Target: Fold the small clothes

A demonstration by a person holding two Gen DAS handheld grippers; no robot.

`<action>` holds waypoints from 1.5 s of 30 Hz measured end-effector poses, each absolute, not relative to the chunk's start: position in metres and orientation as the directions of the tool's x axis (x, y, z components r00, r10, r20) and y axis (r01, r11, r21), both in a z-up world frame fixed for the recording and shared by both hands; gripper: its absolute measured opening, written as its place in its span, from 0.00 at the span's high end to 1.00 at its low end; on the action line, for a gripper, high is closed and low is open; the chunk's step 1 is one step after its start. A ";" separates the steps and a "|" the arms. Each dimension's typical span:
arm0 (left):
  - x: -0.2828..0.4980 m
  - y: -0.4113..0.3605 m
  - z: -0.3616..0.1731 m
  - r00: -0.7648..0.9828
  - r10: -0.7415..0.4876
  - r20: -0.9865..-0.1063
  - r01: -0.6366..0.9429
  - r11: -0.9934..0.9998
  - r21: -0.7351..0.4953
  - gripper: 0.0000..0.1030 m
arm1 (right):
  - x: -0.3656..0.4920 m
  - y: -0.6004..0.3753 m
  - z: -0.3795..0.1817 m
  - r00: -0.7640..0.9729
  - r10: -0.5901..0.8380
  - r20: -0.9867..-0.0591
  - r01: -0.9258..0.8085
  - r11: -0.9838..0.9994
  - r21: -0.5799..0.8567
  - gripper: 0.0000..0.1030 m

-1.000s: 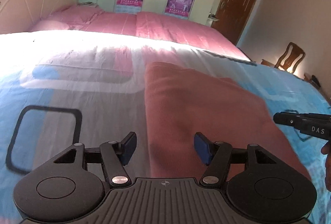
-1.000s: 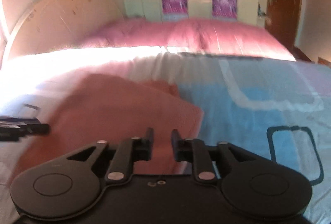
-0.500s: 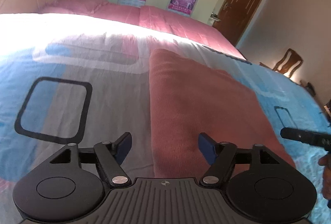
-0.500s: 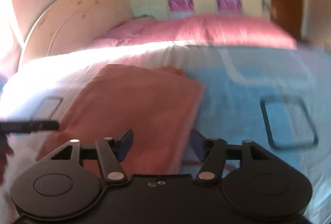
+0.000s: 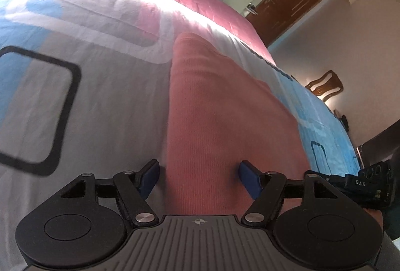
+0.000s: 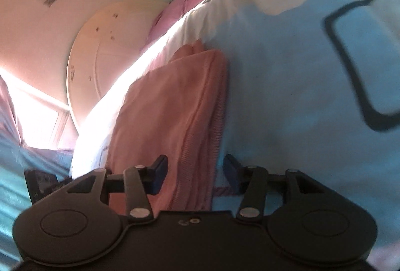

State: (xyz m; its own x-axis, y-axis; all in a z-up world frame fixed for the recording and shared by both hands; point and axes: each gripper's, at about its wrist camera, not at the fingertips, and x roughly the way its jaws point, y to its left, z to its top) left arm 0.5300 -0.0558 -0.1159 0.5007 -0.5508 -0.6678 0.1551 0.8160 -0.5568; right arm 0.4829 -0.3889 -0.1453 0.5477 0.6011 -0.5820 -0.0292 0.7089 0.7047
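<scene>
The pink garment lies folded flat on the bed sheet, which is patterned in blue, grey and white with black rounded rectangles.

Left gripper: the fingers stand wide apart and hold nothing. They straddle the near left edge of the garment; one finger is over the sheet, the other over the cloth. Contact with the fabric cannot be determined.

Right gripper: the fingers are also spread wide and empty. They bracket the near right edge of the garment, where stacked layers show along the fold. The view is tilted and blurred.

The right gripper's body appears at the right margin of the left wrist view, near the garment's right edge.

A wooden chair stands beyond the bed.
</scene>
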 end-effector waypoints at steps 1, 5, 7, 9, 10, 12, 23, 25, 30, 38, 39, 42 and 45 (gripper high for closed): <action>0.533 -0.060 -0.115 0.501 -0.547 -0.671 0.157 0.820 -0.551 0.32 | 0.488 -0.383 -0.145 0.541 0.602 -0.587 -0.051 0.721 0.691 0.58; 0.539 -0.077 -0.107 0.514 -0.486 -0.707 0.175 0.866 -0.468 0.40 | 0.504 -0.361 -0.144 0.536 0.593 -0.601 -0.099 0.751 0.653 0.68; 0.537 -0.090 -0.100 0.532 -0.445 -0.721 0.192 0.892 -0.408 0.53 | 0.506 -0.349 -0.139 0.550 0.548 -0.630 -0.105 0.793 0.600 0.76; 0.531 -0.101 -0.089 0.557 -0.404 -0.726 0.225 0.915 -0.336 0.64 | 0.504 -0.332 -0.129 0.564 0.488 -0.666 -0.136 0.851 0.507 0.78; 0.528 -0.107 -0.084 0.573 -0.382 -0.726 0.242 0.924 -0.295 0.67 | 0.504 -0.322 -0.125 0.574 0.450 -0.684 -0.157 0.880 0.448 0.79; 0.523 -0.109 -0.075 0.597 -0.362 -0.716 0.260 0.932 -0.254 0.71 | 0.498 -0.306 -0.114 0.599 0.386 -0.702 -0.182 0.919 0.350 0.80; 0.499 -0.035 -0.028 0.658 -0.425 -0.621 0.306 0.905 -0.295 0.73 | 0.480 -0.243 -0.052 0.682 0.346 -0.645 -0.260 0.938 0.228 0.80; 0.495 -0.008 -0.023 0.666 -0.419 -0.617 0.293 0.908 -0.301 0.73 | 0.479 -0.220 -0.046 0.684 0.350 -0.640 -0.276 0.936 0.218 0.80; 0.484 0.060 -0.021 0.680 -0.385 -0.624 0.255 0.922 -0.291 0.73 | 0.483 -0.156 -0.046 0.667 0.372 -0.646 -0.311 0.926 0.213 0.80; 0.474 0.144 -0.040 0.677 -0.348 -0.648 0.203 0.935 -0.289 0.73 | 0.490 -0.071 -0.062 0.618 0.406 -0.673 -0.351 0.909 0.225 0.80; 0.473 0.152 -0.042 0.676 -0.346 -0.650 0.200 0.936 -0.290 0.73 | 0.490 -0.063 -0.064 0.613 0.409 -0.676 -0.356 0.907 0.226 0.80; 0.472 0.172 -0.050 0.673 -0.344 -0.654 0.190 0.936 -0.296 0.73 | 0.486 -0.044 -0.067 0.602 0.414 -0.683 -0.365 0.903 0.226 0.80; 0.470 0.186 -0.061 0.668 -0.345 -0.659 0.182 0.935 -0.305 0.73 | 0.486 -0.028 -0.072 0.591 0.417 -0.691 -0.365 0.901 0.233 0.80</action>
State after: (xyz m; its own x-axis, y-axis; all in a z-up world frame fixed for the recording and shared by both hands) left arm 0.4697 0.1864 -0.0606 0.6680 -0.3453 -0.6592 0.1817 0.9347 -0.3054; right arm 0.4863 -0.0280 -0.0724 0.5906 0.4175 -0.6905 -0.3648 0.9015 0.2330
